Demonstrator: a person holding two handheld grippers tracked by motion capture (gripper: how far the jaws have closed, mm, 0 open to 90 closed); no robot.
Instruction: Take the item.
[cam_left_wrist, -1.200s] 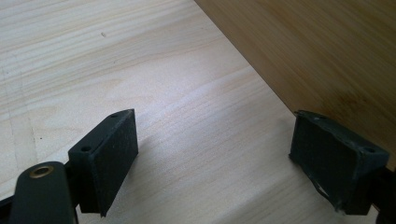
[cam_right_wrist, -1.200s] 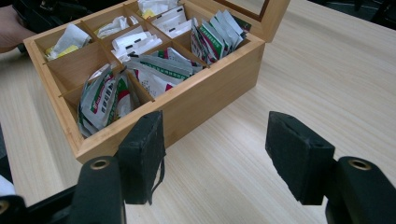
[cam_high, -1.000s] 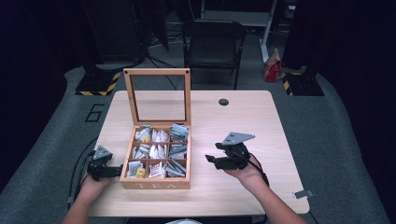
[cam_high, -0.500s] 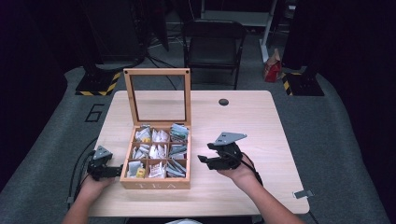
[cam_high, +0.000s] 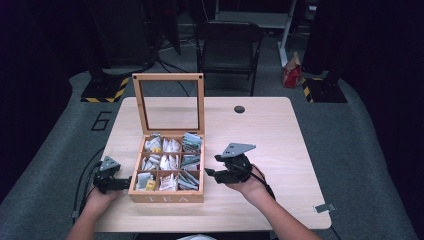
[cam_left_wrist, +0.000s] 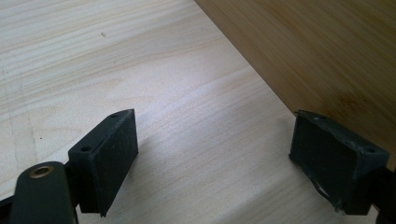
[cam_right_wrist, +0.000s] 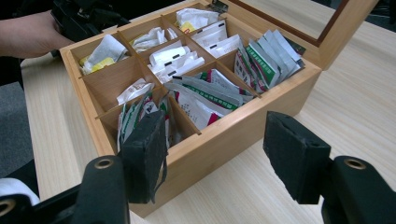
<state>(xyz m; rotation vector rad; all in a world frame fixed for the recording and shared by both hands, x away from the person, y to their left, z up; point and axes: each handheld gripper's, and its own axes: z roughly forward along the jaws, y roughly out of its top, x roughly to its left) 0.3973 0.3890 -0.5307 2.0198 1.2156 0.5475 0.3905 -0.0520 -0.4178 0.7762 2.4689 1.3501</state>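
A wooden tea box (cam_high: 167, 196) stands near the table's front edge, its glass-paned lid (cam_high: 168, 102) raised upright. Its compartments hold several tea bags (cam_right_wrist: 205, 93). My left gripper (cam_high: 125, 183) rests low on the table against the box's left wall (cam_left_wrist: 327, 60); its jaws are open with bare wood between them (cam_left_wrist: 215, 126). My right gripper (cam_high: 214, 166) hovers just right of the box, pointing at it. Its jaws are open and empty (cam_right_wrist: 217, 123), framing the box's near corner. The person's other hand (cam_right_wrist: 28, 32) shows beyond the box.
A black round grommet (cam_high: 239, 109) sits in the table's far middle. A metal clip (cam_high: 322, 207) hangs at the front right edge. Behind the table are a black chair (cam_high: 227, 45) and a red bag (cam_high: 291, 75) on the floor.
My right gripper has shifted left, closer to the box's right side. The left gripper and the box have stayed put.
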